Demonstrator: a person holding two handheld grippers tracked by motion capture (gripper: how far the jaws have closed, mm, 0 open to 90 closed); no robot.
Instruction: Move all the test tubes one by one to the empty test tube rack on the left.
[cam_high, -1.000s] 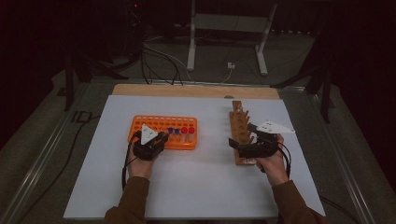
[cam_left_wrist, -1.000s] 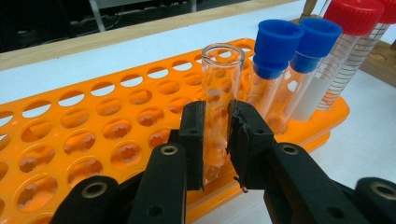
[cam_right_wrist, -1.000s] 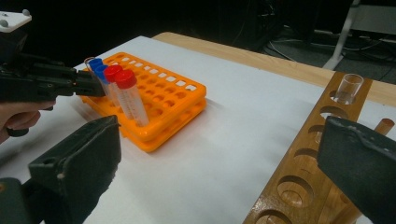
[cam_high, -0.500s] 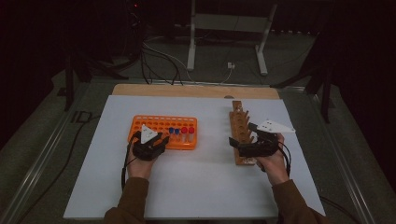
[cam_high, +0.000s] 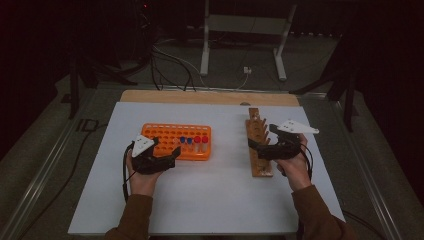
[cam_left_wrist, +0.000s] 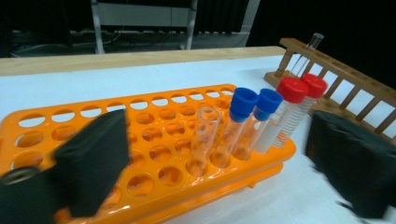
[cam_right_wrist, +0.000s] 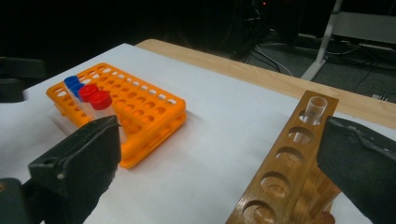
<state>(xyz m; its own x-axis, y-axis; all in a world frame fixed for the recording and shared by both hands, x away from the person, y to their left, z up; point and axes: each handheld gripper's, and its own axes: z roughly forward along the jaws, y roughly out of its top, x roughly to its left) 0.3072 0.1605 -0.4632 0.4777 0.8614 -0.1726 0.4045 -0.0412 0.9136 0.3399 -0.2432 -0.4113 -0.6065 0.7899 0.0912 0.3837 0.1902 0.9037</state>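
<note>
A bright orange plastic tube rack (cam_left_wrist: 154, 140) holds one clear uncapped glass tube (cam_left_wrist: 201, 140), two blue-capped tubes (cam_left_wrist: 250, 109) and two red-capped tubes (cam_left_wrist: 299, 100), beside a brown wooden rack (cam_right_wrist: 289, 172) on a white table surface (cam_high: 215, 190).

A big white table top (cam_high: 210, 190) lies under the left gripper (cam_high: 167, 148) and the right gripper (cam_high: 261, 137). Past both grippers, at the far edge of the white top, runs a light wooden strip (cam_high: 200, 96). Farther off beyond the strip is the grey floor (cam_high: 320, 65). A white metal stand (cam_high: 245, 22) with two legs stands on it, far ahead of the right gripper. Black and white cables (cam_high: 170, 60) curl on the floor far ahead of the left gripper. A small white plug (cam_high: 246, 70) lies near the stand's legs. A shiny metal rail (cam_high: 45, 170) runs well out to the left of the left gripper.
</note>
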